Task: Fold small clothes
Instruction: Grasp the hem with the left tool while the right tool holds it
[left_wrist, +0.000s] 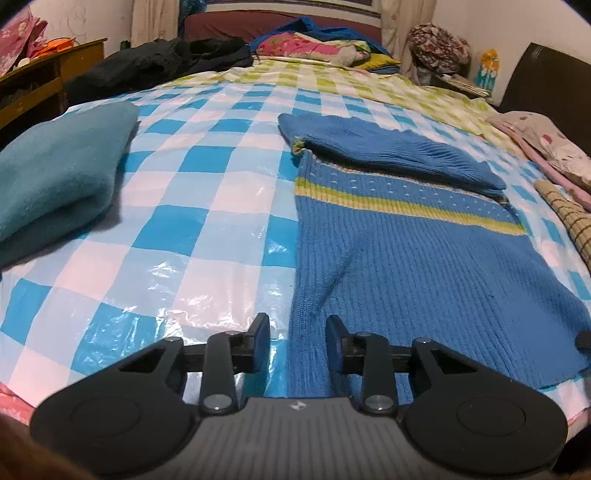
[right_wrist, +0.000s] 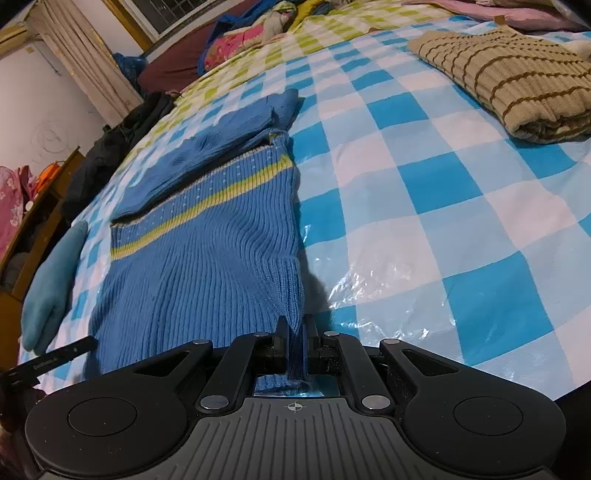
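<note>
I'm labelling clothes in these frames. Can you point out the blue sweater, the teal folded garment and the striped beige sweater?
blue sweater (left_wrist: 424, 266): left wrist view, on its ribbed body.
teal folded garment (left_wrist: 55, 170): left wrist view, on its top face.
striped beige sweater (right_wrist: 517, 81): right wrist view, on its upper folded layer.

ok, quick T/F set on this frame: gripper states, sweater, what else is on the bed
1. The right hand-held gripper is shut on the hem of the blue sweater. True.
2. The left hand-held gripper is also shut on the sweater. False: its jaws stand open by the sweater's near left corner, gripping nothing.
3. The sweater's sleeves lie spread out to both sides. False: a sleeve is folded across the upper body; none sticks out.
4. A folded teal garment lies to the left of the sweater. True.
5. The beige striped garment lies on top of the blue sweater. False: it lies apart, to its right, on the checkered sheet.
</note>
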